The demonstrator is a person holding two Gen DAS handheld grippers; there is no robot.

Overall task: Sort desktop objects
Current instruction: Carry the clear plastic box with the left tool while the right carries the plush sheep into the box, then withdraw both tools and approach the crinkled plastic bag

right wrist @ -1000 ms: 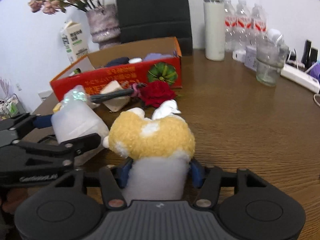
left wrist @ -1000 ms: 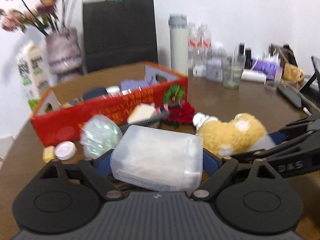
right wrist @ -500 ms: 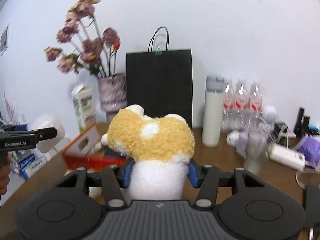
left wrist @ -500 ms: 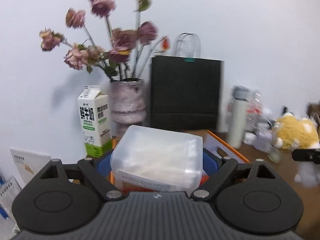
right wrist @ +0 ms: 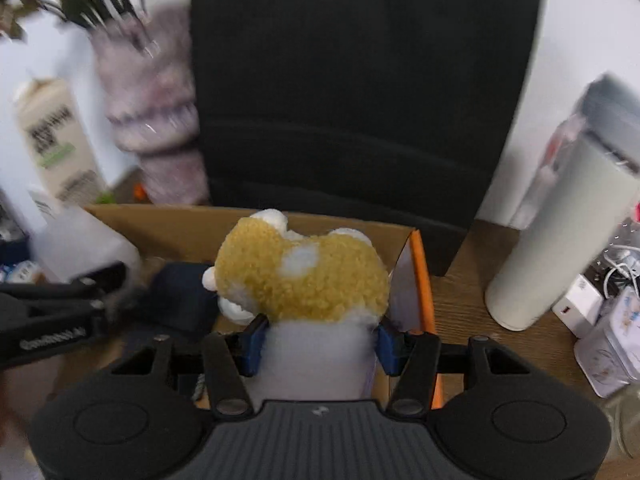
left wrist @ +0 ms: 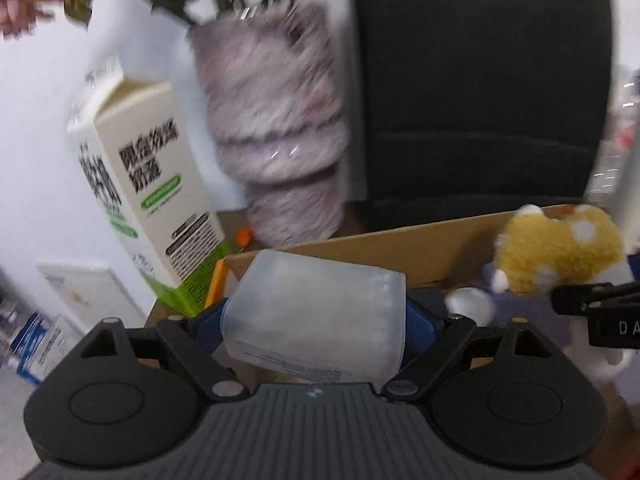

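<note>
1. The left gripper (left wrist: 314,326) clamps the jar (left wrist: 316,320) sideways over the box (left wrist: 420,244) near its left end.
2. The right gripper (right wrist: 318,340) squeezes the plush (right wrist: 304,280) above the box's right end.
3. Risk: released too close together, the jar could strike the right gripper (both share one opening), or the smooth jar could slip early and miss the box.

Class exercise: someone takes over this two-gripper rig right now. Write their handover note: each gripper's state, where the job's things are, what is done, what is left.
Left gripper: shut on the frosted translucent plastic container, held above the near edge of the cardboard box.
Right gripper: shut on the yellow-and-white plush toy, held over the box's right end.
Done: both items picked up and brought to the box; a dark blue item already lies inside.
Left: lower and release both into the box.
</note>
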